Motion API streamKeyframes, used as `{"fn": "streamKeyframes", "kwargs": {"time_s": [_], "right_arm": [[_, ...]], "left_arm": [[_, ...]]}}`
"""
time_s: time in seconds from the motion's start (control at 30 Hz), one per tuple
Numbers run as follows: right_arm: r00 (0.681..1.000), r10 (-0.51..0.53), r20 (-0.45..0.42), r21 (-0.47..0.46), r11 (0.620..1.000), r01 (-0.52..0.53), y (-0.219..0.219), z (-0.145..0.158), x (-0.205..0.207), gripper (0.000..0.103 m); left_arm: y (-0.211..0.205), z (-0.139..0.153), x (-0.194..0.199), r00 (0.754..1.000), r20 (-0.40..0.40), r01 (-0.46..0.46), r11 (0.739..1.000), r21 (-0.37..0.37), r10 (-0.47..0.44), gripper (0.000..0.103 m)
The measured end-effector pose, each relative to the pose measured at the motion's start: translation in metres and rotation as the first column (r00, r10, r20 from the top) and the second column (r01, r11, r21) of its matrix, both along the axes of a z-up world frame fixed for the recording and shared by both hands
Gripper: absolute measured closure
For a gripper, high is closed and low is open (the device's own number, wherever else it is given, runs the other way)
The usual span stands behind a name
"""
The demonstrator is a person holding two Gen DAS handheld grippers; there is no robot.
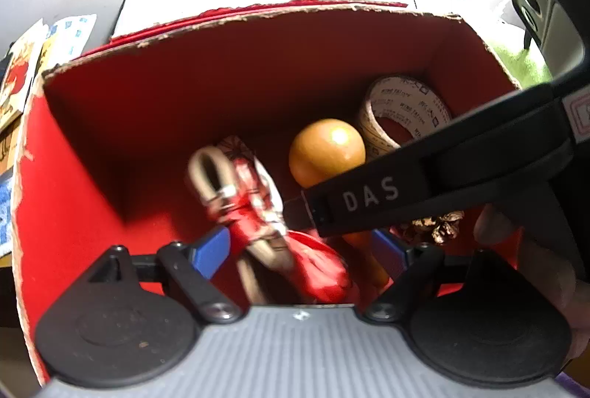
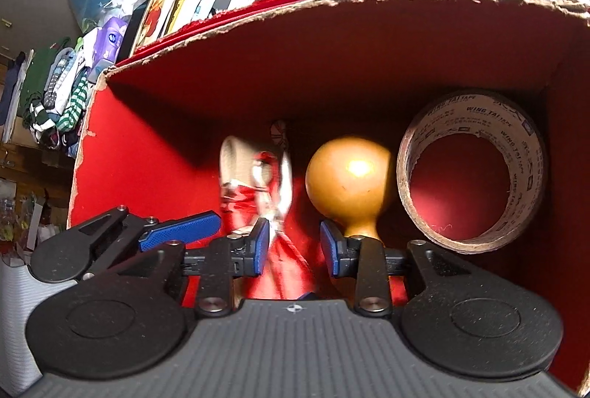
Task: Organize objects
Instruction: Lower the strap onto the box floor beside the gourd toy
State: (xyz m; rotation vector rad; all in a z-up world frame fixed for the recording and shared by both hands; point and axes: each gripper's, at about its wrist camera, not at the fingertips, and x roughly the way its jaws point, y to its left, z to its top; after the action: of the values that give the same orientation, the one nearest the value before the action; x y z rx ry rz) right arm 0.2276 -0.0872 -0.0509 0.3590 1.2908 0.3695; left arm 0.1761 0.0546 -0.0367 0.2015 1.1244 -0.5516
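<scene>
Apparently mid-drop: both tools, left [image 1: 295,250] and right [image 2: 291,247], gape around the red bundle [image 2: 273,213] (blurred) inside the red box [image 2: 332,40]; next, withdraw clear.

"WING TAI TAPE" (tape roll [image 2: 475,173]); "DAS" (gripper arm [image 1: 372,195])

My left gripper [image 1: 300,248] has a ribbed grey body, two round black discs at its shoulders, black link arms pinned with silver screws, and blue textured finger pads [image 1: 212,250]. My right gripper [image 2: 291,245] is built the same, its body darker grey, with a small crosshair mark at the front edge. Seen from the left camera, its black finger carries white letters "DAS".
</scene>
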Motion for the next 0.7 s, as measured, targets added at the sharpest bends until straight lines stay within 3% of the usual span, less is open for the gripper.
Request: {"fn": "streamKeyframes", "kwargs": {"time_s": [0.27,0.43,0.7], "right_arm": [[1.0,-0.001,0.027,0.031,1.0,0.0,-0.004,-0.001,-0.004,0.069],[0.999,0.027,0.027,0.074,0.997,-0.029,-0.003,-0.002,-0.004,0.069],[0.99,0.142,0.006,0.045,0.989,-0.143,0.027,-0.003,0.0,0.069]], "left_arm": [[0.006,0.004,-0.001,1.0,0.008,0.015,0.999,-0.041,-0.014,0.018],[0.011,0.014,-0.007,0.996,0.079,0.032,0.999,0.043,-0.036,0.018],[0.037,0.024,-0.009,0.998,0.056,0.011,1.0,-0.019,-0.01,0.018]]}}
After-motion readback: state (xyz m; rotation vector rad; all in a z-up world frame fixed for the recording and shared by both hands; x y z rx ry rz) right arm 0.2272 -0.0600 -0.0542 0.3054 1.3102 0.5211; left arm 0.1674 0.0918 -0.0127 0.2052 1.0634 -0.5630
